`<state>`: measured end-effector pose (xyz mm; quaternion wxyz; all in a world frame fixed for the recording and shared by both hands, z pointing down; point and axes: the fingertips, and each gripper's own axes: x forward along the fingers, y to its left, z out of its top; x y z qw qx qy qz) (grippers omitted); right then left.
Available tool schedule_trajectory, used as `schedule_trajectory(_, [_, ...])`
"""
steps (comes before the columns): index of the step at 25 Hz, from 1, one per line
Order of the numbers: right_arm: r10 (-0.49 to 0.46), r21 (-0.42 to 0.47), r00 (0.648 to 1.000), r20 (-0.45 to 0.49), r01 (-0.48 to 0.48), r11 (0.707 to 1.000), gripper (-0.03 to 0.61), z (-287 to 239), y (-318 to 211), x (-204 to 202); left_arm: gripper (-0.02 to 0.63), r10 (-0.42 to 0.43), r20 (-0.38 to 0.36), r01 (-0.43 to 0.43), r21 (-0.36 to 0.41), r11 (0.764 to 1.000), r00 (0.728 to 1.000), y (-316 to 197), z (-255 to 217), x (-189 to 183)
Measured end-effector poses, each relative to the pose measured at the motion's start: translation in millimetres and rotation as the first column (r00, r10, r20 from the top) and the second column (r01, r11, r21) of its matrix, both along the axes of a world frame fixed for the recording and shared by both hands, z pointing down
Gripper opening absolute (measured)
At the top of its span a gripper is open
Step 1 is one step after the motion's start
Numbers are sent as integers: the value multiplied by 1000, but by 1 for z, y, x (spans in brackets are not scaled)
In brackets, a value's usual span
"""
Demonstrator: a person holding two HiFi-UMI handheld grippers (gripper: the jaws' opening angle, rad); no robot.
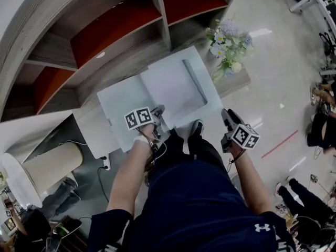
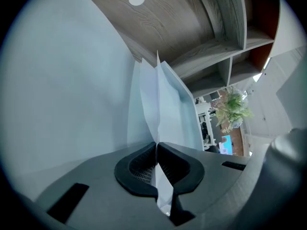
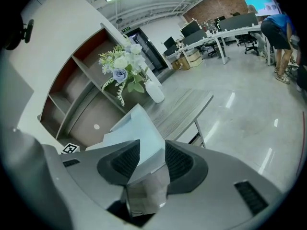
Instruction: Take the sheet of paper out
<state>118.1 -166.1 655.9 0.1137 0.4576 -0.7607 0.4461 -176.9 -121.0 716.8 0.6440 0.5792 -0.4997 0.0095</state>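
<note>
A white printer (image 1: 181, 85) with a grey slot on top stands on a wood-grain tabletop (image 1: 233, 80). A white sheet of paper (image 1: 122, 108) spreads out at the printer's left side. My left gripper (image 1: 157, 111) is at the sheet's near edge. In the left gripper view its jaws (image 2: 156, 145) are shut on the sheet (image 2: 149, 102), which stands edge-on and runs up between the pads. My right gripper (image 1: 227, 114) hangs just off the printer's near right corner. Its jaws (image 3: 148, 153) stand apart, and the printer's corner (image 3: 136, 126) shows beyond the gap, untouched.
A white vase of pale flowers (image 1: 227, 43) (image 3: 125, 68) stands on the table right of the printer. Wooden shelves with red backs (image 1: 115, 22) rise behind. A beige cylinder (image 1: 52, 164) stands on the floor at left. People (image 1: 320, 130) are at the right edge.
</note>
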Motion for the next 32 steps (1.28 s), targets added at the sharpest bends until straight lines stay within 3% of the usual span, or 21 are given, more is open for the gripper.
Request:
schedule_trajectory(7, [3,29,1000,-9,-3,1000,152,-19,6,2,23,-44,42,43,18,999,998,20,-10,-26])
schedule_trajectory(13, [-60,140,996,-73,70,988,150,-55,5,-9,23,-73,82,69,50,996,994,35,-24,-43])
schedule_trajectory(24, [-91,258,996,14,85,963,73,-127,8,-38,23,-97,233,69,128,989,968,54,-67,-63])
schedule_trajectory(32, [-130,327,986,102,90,941,50,-181,12,-66,23,-146,210,111,171,979,967,62,-96,-66])
